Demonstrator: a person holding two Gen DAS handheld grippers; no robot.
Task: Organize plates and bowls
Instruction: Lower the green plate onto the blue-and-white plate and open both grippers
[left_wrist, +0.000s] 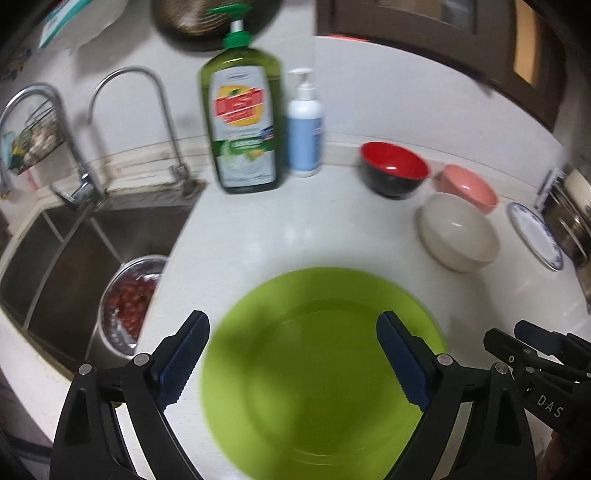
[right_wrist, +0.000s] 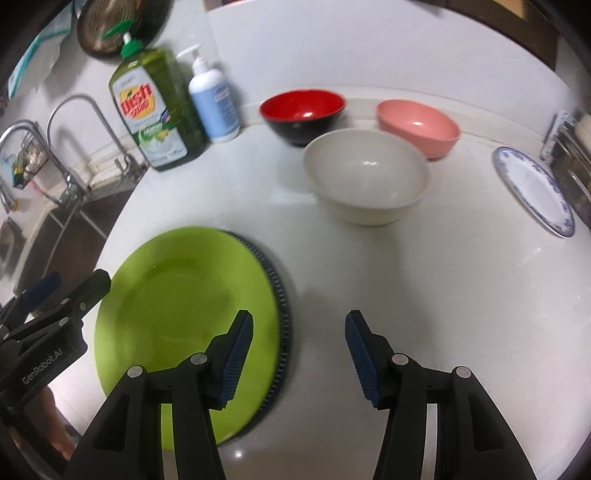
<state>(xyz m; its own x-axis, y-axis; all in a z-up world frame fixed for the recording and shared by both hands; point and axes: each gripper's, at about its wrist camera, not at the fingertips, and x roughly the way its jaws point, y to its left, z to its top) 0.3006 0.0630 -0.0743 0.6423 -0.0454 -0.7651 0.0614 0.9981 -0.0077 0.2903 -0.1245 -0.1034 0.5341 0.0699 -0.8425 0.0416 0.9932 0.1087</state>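
Here the green plate (right_wrist: 184, 325) lies flat on the white counter (right_wrist: 406, 295), stacked on a dark ridged plate (right_wrist: 282, 314) whose rim shows at its right edge. The left gripper (left_wrist: 291, 354) hangs above the green plate, jaws spread wide, pinching nothing. The right gripper (right_wrist: 299, 358) hangs over the green plate's right edge, jaws apart and empty. Beyond the green plate stand a cream bowl (right_wrist: 365, 181), a red-and-black bowl (right_wrist: 303, 114) and a pink bowl (right_wrist: 419, 127); a blue-rimmed plate (right_wrist: 535, 192) lies far to its right.
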